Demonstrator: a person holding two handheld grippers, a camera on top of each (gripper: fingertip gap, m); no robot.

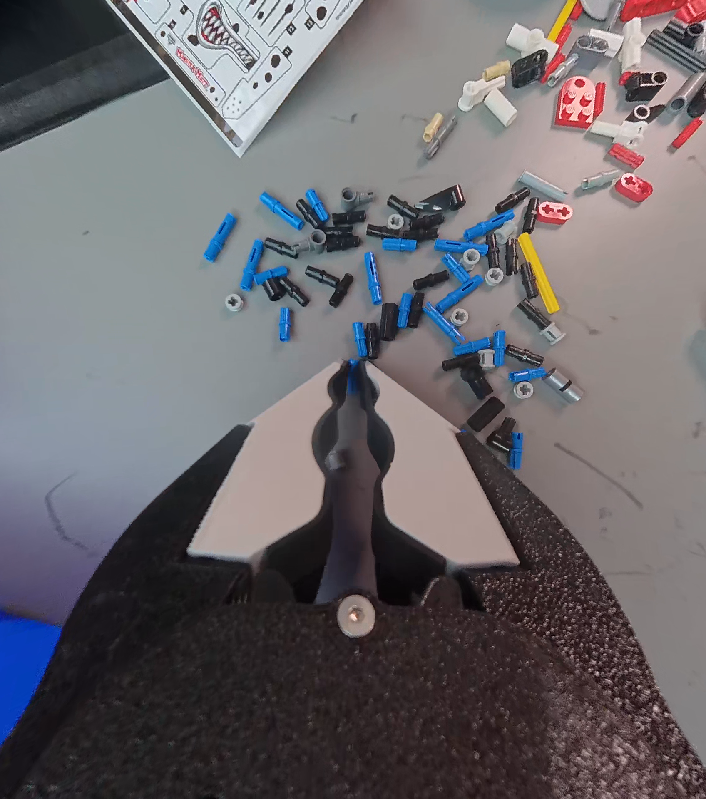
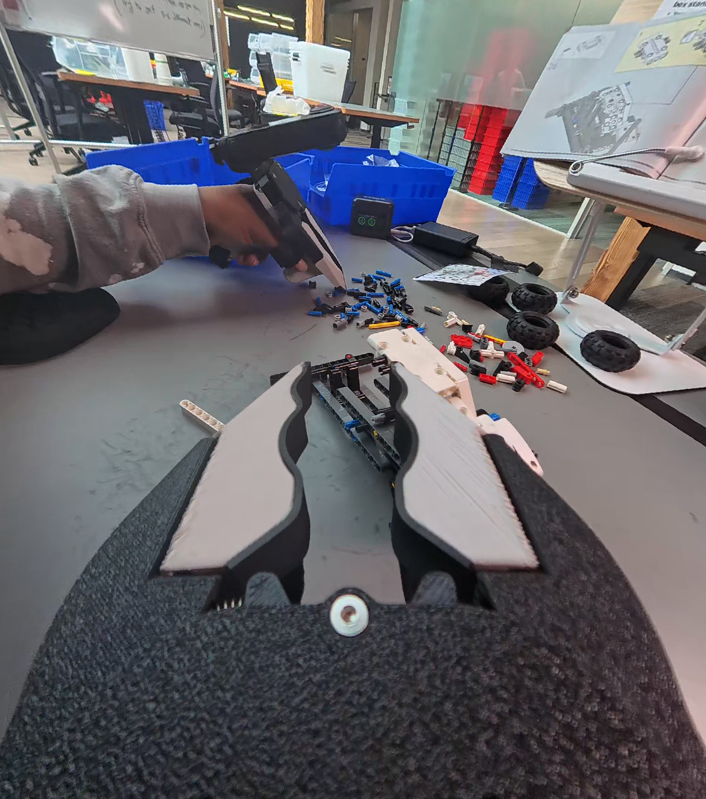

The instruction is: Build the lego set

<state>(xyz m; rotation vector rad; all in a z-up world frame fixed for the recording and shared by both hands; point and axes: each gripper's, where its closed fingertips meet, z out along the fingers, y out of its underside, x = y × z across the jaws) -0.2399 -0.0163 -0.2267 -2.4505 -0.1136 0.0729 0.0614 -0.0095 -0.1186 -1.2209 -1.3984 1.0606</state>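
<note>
My left gripper [image 1: 354, 365] is shut on a small blue pin [image 1: 353, 380], pinched upright between its tips at the near edge of a scatter of blue and black pins [image 1: 386, 268] on the grey table. It also shows in the right wrist view [image 2: 341, 285], tips down at that pile, held by a hand in a grey sleeve [image 2: 61, 229]. My right gripper [image 2: 349, 367] is open. Its fingers stand on either side of a black beam frame [image 2: 355, 397] joined to a white panel [image 2: 425, 359]. I see no pad pressing on it.
A sticker sheet [image 1: 247, 52] lies at the far left. Red, white and black parts [image 1: 602, 78] are spread at the far right. Black tyres [image 2: 533, 328], an instruction booklet on a stand [image 2: 623, 86], blue bins [image 2: 386, 181] and a loose white beam [image 2: 200, 415] are around. About 30 cm separates my left fingertips from my right.
</note>
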